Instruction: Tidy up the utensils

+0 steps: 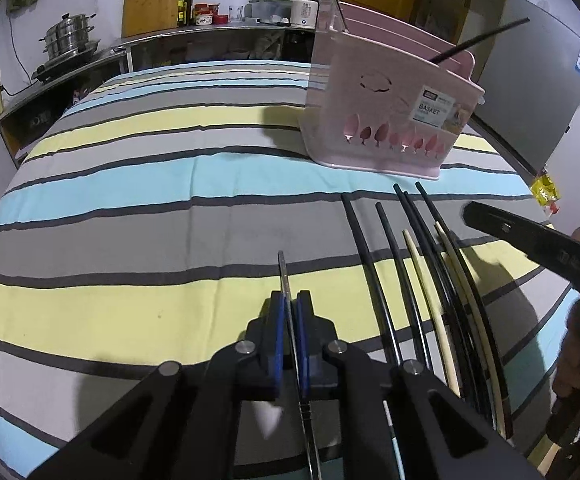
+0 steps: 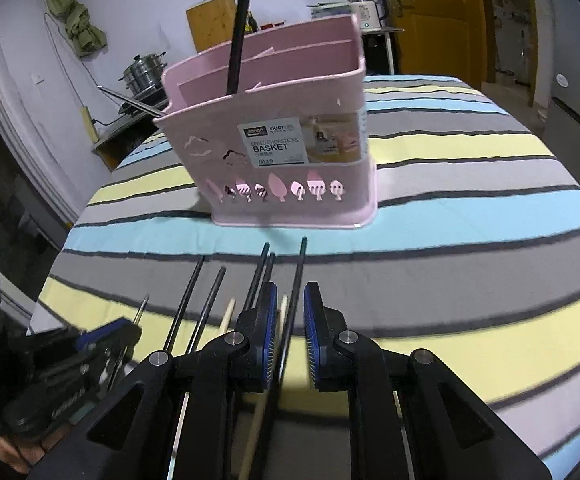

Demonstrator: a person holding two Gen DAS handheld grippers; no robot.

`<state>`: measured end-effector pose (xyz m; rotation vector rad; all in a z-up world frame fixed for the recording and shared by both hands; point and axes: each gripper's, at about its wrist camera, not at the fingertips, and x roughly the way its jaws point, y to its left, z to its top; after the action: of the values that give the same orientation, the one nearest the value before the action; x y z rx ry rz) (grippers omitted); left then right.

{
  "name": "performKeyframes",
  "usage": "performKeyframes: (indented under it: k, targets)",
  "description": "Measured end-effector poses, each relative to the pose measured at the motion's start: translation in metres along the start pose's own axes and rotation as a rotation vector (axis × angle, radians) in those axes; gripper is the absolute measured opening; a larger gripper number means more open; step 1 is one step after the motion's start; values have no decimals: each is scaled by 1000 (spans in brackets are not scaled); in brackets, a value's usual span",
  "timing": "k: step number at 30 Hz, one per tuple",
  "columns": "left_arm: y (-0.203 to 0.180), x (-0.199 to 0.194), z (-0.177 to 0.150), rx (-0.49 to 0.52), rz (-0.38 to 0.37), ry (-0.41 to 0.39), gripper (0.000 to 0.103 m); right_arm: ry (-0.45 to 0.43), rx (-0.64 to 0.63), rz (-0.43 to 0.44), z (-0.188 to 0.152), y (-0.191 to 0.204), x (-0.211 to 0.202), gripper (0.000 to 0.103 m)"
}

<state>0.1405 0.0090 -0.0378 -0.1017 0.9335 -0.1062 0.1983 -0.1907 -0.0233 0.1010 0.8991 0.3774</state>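
Note:
A pink chopsticks basket point(image 1: 386, 104) point(image 2: 281, 152) stands upright on the striped tablecloth, with a black chopstick point(image 2: 239, 28) and a metal one point(image 2: 133, 102) leaning in it. Several black and cream chopsticks point(image 1: 430, 280) point(image 2: 209, 304) lie side by side in front of it. My left gripper point(image 1: 290, 300) is shut on a thin metal chopstick point(image 1: 283, 276), low over the cloth, left of the row. My right gripper point(image 2: 290, 292) is open, its fingers straddling a black chopstick point(image 2: 296, 292) at the right end of the row.
The striped cloth point(image 1: 149, 216) covers the table. A steel counter with a steamer pot point(image 1: 69, 40), bottles and a cutting board point(image 1: 151, 0) runs behind. A kettle point(image 2: 368, 10) and a yellow door point(image 2: 434, 16) are at the back, a grey fridge point(image 1: 538, 88) at the right.

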Motion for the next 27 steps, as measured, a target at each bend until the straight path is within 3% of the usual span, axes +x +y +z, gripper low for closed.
performKeyframes:
  k: [7,16,22,27]
  targets:
    - [5,2,2,-28,-33,-6,9,56,2,-21,6,-4,25,14]
    - [10,5,7,-67,-52,6,9,62,42,-50,-2,-30,11,12]
    - [6,7,9,-70,-21,13,9,92,58,-61,1,-35,10,13]
    - [-1,12,15,-30,15,30,9,114,-9,-126,6,-21,19,12]
